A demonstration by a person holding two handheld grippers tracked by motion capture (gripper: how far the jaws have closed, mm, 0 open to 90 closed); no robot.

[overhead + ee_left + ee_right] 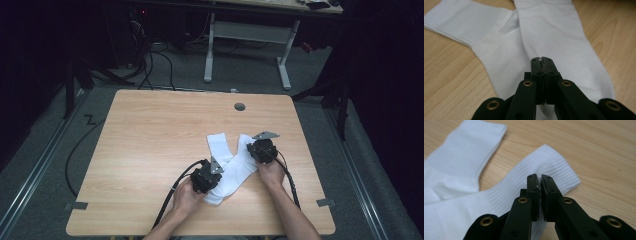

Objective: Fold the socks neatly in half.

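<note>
Two white socks [231, 165], crossed, on table [150, 145]

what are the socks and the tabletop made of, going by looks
White socks: a soft knit, probably cotton blend; the cuff is ribbed in fine lines, the foot smoother and matte, creasing limply where they overlap. Tabletop: pale wood grain, likely laminate or veneer over board rather than solid wood; the surface looks flat, uniform and faintly satin, with a round grey cable cap, seemingly plastic.

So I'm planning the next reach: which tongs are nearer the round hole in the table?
Right. The right tongs sit just below the hole, on the upper sock's cuff; the left tongs lie farther down.
</note>
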